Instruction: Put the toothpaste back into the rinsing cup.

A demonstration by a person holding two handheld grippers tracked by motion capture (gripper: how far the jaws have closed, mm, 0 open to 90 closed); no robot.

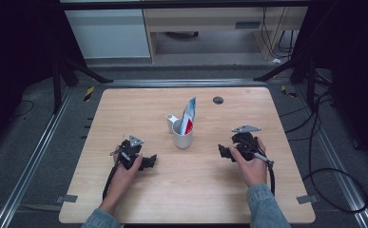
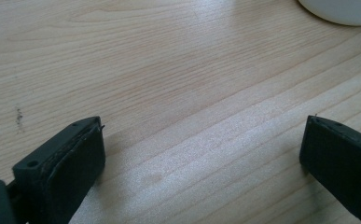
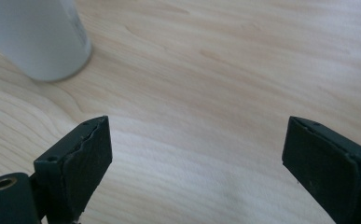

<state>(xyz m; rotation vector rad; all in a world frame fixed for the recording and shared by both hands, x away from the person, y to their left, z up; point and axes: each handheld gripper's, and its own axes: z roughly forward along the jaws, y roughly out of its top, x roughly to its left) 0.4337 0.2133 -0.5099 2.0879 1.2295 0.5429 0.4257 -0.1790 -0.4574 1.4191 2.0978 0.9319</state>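
Cup (image 1: 182, 137) and the red-and-white packet (image 1: 188, 116) standing in it are what the work turns on, but nearest the front edge of the bench (image 1: 191, 199) come the person's two hands. The left gripper (image 1: 149, 161) rests low on the wood, its fingers (image 2: 71, 163) released and wide apart with nothing between them; the right gripper (image 1: 224, 152) sits likewise, fingers (image 3: 82, 158) spread and empty. Between them, toward the middle of the bench, the white cup stands upright with the packet leaning out of it, a small white piece (image 1: 170, 118) just behind. Farther back, a dark round grommet (image 1: 218, 99) lies near the far edge. My worry: the cup looks light, so a sideways nudge from either gripper could tip it, packet and all.
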